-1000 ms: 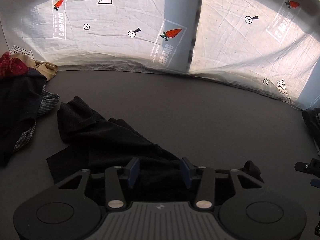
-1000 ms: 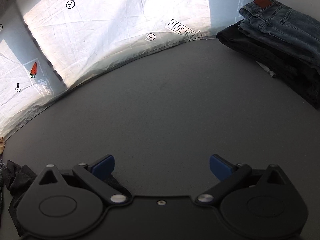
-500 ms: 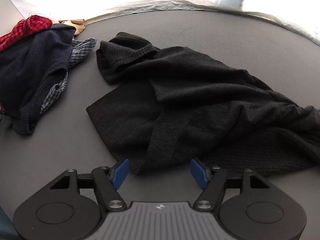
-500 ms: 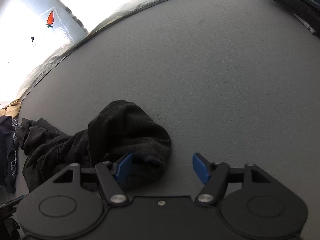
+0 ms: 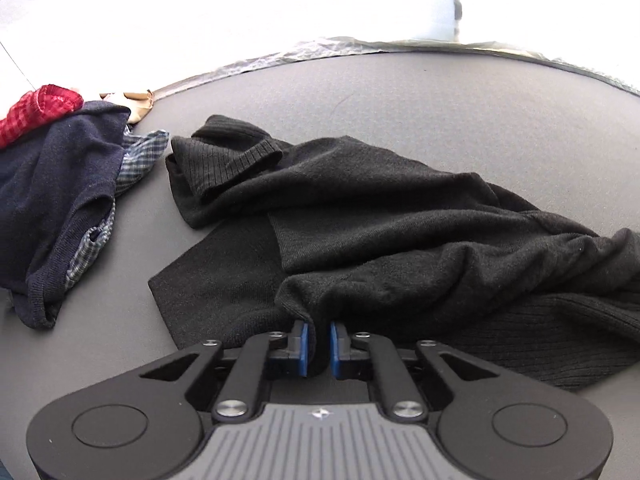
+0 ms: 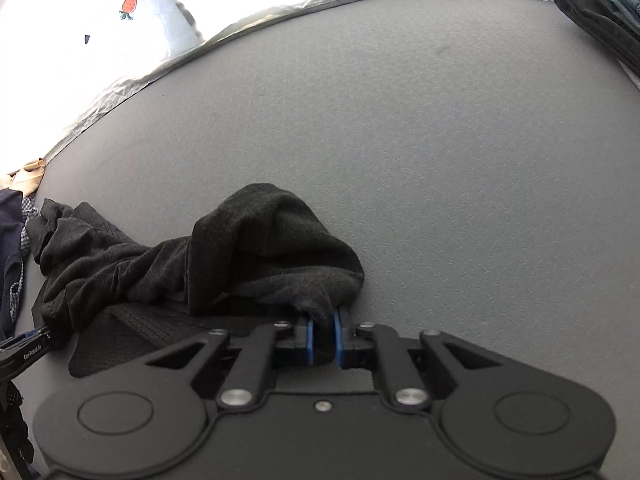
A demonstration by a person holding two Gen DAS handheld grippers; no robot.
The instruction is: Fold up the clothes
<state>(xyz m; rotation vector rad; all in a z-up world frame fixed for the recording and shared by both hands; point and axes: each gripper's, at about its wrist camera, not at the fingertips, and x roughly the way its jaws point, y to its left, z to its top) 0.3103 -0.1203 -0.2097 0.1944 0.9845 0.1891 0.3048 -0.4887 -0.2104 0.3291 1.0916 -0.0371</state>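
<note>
A crumpled black sweater [image 5: 400, 220] lies on the grey table [image 5: 440, 100], one ribbed sleeve cuff turned toward the far left. My left gripper [image 5: 319, 326] is closing at the sweater's near edge, and a fold of the black knit is pinched between its blue pads. In the right wrist view the same sweater [image 6: 260, 240] bunches up in a hump. My right gripper [image 6: 323, 320] is closing too, and its pads pinch the sweater's right-hand edge. Part of the left gripper [image 6: 24, 350] shows at the left border of that view.
A heap of unfolded clothes [image 5: 60, 184] lies left of the sweater: a navy knit, a checked shirt, something red. Folded jeans and dark garments [image 6: 600, 12] are stacked at the far right. A bright white sheet [image 5: 280, 0] with carrot prints lies beyond the grey table.
Both grippers came down onto the black sweater and went from wide open to closed on its near edge. The left one pinches a fold, the right one the bunched right end.
</note>
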